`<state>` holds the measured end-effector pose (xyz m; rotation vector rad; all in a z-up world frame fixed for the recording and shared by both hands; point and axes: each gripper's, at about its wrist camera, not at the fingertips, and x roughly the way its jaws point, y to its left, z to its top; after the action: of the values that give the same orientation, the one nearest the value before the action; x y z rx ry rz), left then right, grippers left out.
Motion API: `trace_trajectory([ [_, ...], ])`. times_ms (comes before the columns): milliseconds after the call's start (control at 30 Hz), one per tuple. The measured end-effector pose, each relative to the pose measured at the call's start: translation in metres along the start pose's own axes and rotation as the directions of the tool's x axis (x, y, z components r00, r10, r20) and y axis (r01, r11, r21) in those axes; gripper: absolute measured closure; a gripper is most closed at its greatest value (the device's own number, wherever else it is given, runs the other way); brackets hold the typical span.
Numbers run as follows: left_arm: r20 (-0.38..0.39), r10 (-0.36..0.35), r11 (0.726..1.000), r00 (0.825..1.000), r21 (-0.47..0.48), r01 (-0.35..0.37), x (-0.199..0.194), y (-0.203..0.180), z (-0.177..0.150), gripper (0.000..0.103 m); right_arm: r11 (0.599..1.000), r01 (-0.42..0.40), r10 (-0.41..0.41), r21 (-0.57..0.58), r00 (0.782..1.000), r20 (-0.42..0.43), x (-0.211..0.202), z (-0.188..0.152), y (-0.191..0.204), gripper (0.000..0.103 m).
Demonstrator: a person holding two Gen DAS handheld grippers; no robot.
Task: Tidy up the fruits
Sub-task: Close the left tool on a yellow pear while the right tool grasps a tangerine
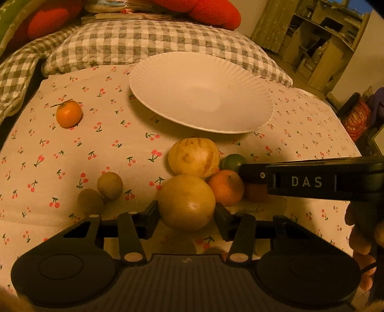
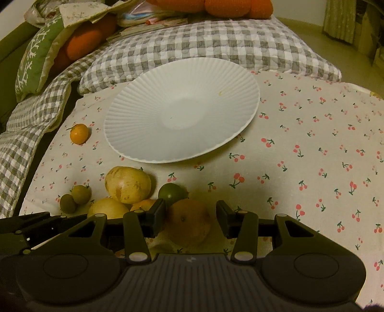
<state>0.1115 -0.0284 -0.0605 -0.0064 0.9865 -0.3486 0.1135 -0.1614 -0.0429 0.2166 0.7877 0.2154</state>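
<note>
My left gripper [image 1: 186, 209] is shut on a round yellow fruit [image 1: 186, 201], a pad pressing each side. Behind it lie a second yellow fruit [image 1: 194, 157], a mandarin [image 1: 225, 188] and a green lime [image 1: 231, 162]. My right gripper [image 2: 190, 206] straddles an orange fruit [image 2: 188, 223]; the left pad touches it and a thin gap shows on the right. A ribbed white plate [image 1: 201, 96] [image 2: 182, 112] sits bare beyond the pile. A small orange [image 1: 69, 114] [image 2: 79, 134] lies alone at the far left. Two small brown-green fruits [image 1: 110, 185] [image 2: 81, 194] rest to the left.
Everything sits on a cherry-print cloth [image 2: 312, 156] over a bed. A grey checked pillow [image 1: 144, 45] and red cushions [image 1: 216, 12] lie behind the plate. Wooden shelves [image 1: 324, 43] stand far right. A hand [image 1: 360, 240] holds the right gripper.
</note>
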Motion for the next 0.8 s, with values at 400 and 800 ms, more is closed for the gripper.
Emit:
trace_trajectory([
  [400, 0.000, -0.004, 1.000, 1.000, -0.021, 0.004, -0.008, -0.001, 0.003, 0.067, 0.999, -0.044, 0.043, 0.019, 0.999, 0.023, -0.016, 0.000, 0.001, 0.077],
  [800, 0.007, -0.017, 0.998, 1.000, -0.061, 0.018, -0.018, 0.002, 0.001, 0.067, 0.996, -0.067, 0.067, 0.059, 0.998, 0.001, -0.011, -0.004, -0.006, 0.061],
])
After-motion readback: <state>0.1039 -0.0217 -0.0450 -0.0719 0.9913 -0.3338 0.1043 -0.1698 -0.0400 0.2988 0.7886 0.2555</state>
